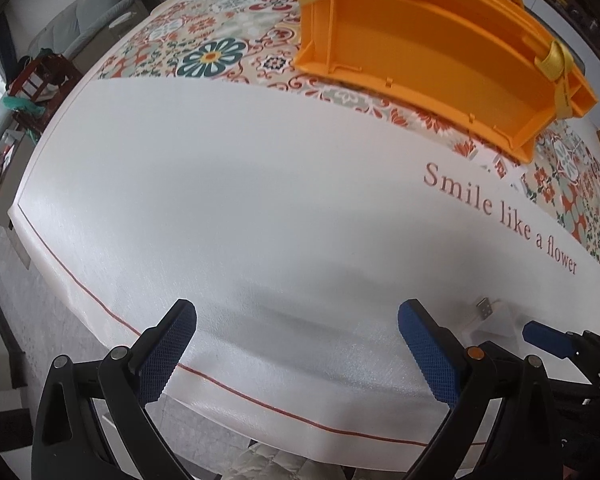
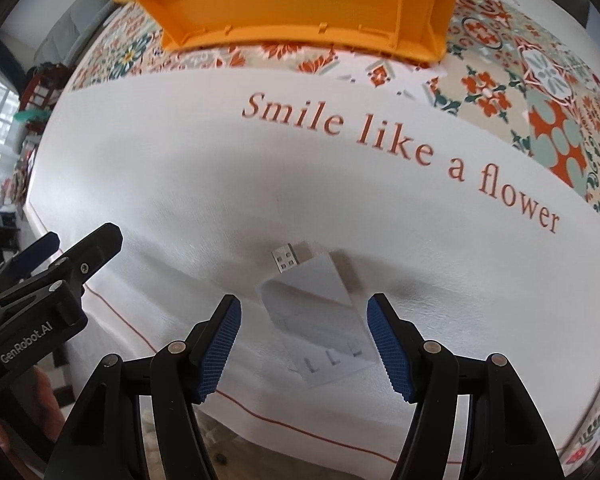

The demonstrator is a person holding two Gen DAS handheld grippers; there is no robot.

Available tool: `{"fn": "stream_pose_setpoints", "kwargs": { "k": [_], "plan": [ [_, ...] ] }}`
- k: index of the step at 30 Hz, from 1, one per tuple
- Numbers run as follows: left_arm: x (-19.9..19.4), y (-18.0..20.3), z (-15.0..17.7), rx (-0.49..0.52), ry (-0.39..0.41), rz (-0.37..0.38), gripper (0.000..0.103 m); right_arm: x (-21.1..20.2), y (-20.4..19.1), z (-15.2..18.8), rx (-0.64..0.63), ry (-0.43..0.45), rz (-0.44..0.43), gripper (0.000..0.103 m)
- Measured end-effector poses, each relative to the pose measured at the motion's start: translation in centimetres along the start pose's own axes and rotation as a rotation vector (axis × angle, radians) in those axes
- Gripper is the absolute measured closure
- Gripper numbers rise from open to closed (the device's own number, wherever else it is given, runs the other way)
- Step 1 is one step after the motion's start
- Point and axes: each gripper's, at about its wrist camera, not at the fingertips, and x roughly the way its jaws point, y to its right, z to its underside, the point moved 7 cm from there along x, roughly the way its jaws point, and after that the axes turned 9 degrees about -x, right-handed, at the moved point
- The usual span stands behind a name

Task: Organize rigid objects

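Observation:
A white USB adapter (image 2: 316, 312) lies flat on the white part of the tablecloth, its metal plug (image 2: 286, 258) pointing away from me. My right gripper (image 2: 303, 300) hangs just above it, open, one blue pad on each side and neither touching it. My left gripper (image 1: 297, 306) is open over bare cloth near the table's front edge, with nothing between its fingers. In the left wrist view only the plug (image 1: 485, 307) shows, beside one blue pad of the right gripper (image 1: 540, 332). The left gripper (image 2: 80, 256) shows at the left edge of the right wrist view.
An orange plastic crate (image 1: 420, 48) (image 2: 300, 0) with yellow ribbon handles stands on the patterned cloth at the back. The red words "Smile like a flower" (image 2: 400, 148) run between crate and adapter. The table's edge (image 1: 100, 304) is close in front.

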Motion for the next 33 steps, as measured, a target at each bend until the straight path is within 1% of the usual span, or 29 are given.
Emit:
{"fn": "stream_pose_setpoints", "kwargs": {
  "k": [13,20,22,23,24,33],
  "plan": [
    [1.5,-0.3,1.1,-0.014,-0.035,-0.030,0.000,2.6,-0.5,-0.1,-0.062,-0.039,0.016,0.037],
    [1.6,-0.2,1.3,-0.007,-0.037,-0.035,0.000,3.0,-1.1,-0.2,-0.112,-0.018,0.078,0.037],
    [1.7,-0.1,1.4,-0.003,-0.039,-0.034,0.000,3.1,-1.4,0.0,-0.132,-0.013,0.106,0.042],
    [1.6,-0.1,1.4,-0.003,-0.040,-0.033,0.000,3.1,-1.4,-0.1,-0.140,-0.003,0.122,0.047],
    [1.7,-0.1,1.4,-0.003,-0.040,-0.033,0.000,3.1,-1.5,-0.1,-0.143,0.003,0.131,0.049],
    [1.4,0.1,1.5,0.021,-0.018,-0.029,0.000,2.6,-0.7,0.0,-0.102,0.039,0.115,0.050]
  ]
}}
